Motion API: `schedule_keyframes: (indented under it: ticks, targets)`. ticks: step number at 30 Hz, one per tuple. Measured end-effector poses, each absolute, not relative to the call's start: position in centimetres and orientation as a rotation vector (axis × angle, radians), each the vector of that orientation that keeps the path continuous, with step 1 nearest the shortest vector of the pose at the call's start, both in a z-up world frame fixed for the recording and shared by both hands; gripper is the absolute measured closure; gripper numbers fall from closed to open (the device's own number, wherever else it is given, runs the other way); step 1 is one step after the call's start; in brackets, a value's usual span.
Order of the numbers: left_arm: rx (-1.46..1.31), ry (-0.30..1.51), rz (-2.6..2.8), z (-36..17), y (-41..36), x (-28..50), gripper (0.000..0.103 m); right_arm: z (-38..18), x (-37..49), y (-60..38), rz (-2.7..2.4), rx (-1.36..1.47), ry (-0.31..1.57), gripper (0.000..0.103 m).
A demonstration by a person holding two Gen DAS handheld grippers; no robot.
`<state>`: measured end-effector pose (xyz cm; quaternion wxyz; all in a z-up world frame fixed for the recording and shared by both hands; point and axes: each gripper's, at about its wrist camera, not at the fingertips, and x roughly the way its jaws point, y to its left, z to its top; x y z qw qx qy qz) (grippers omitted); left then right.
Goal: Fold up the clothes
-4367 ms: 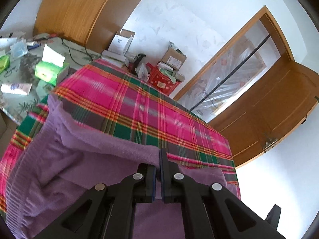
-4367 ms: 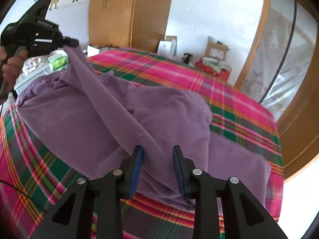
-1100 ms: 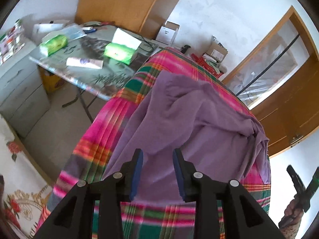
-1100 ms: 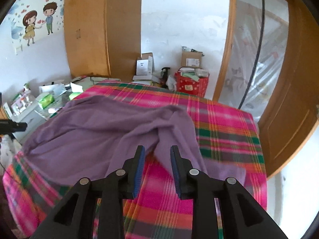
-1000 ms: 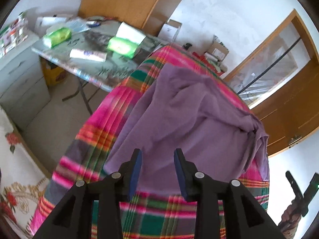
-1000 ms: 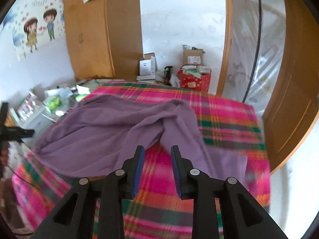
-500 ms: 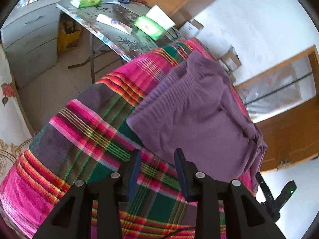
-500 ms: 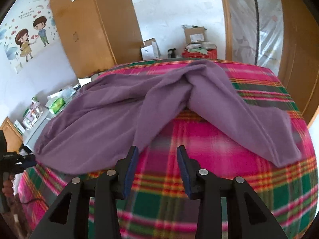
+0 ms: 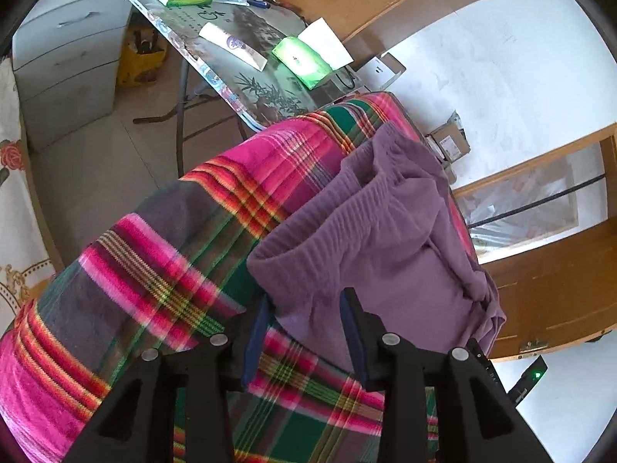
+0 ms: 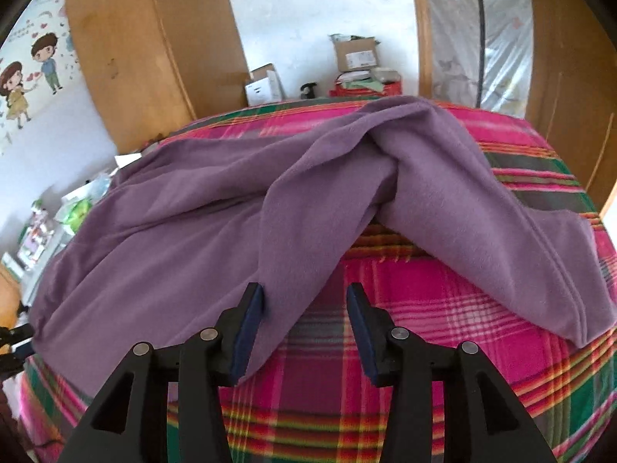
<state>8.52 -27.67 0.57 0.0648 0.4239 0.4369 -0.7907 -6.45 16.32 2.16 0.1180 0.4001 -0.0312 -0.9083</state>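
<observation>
1. Left gripper: jaws apart, nothing held. The near corner of the purple trousers lies between the blue pads, low over the cloth; whether a pad touches fabric cannot be told.
2. Right gripper: jaws apart, empty. The hem of one trouser leg lies between its fingers, nearer the left pad.
3. Purple trousers: spread across the plaid blanket, which is pink, green and grey. In the right wrist view the two legs diverge from a bunched crotch (one toward the gripper, the other off to the right edge). The ribbed waistband shows in the left wrist view, partly open and raised.
4. Beyond the blanket, left wrist view: a glass-topped table carrying green tissue packs, a white tube and papers; grey drawers further left.
5. Right wrist view, far side: a wooden wardrobe, cardboard boxes against the white wall, a red basket, and a cartoon wall sticker.
6. Lower right of the left wrist view: part of the other gripper's black handle with a green light.
</observation>
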Motion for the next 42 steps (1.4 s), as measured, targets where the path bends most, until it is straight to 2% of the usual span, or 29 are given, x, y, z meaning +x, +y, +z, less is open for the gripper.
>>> schedule_keyframes:
  ticks: [5,9,13,19,30,42]
  targets:
    - [1.247,1.335,-2.38,0.5,-27.7,8.1,0.065,2.3,-7.2,16.2,-2.713,1.193,-0.081,0.058]
    - [1.227,1.361,-2.359,0.2,-27.9,8.0,0.074,2.1,-7.2,16.3,-2.714,1.207,-0.1,0.084]
    - [1.205,1.406,-2.338,-0.2,-28.2,8.0,0.083,2.3,-7.0,16.6,-2.725,1.198,-0.101,0.093]
    - [1.182,1.403,-2.353,0.1,-28.1,8.0,0.094,4.2,-5.5,17.6,-2.749,1.106,-0.168,0.095]
    - [1.108,1.437,-2.383,1.3,-28.1,9.9,0.096,6.6,0.2,20.7,-2.782,0.988,-0.337,0.096]
    - [1.095,1.43,-2.421,2.1,-27.7,13.7,0.096,6.6,5.5,22.2,-2.772,0.973,-0.421,0.096]
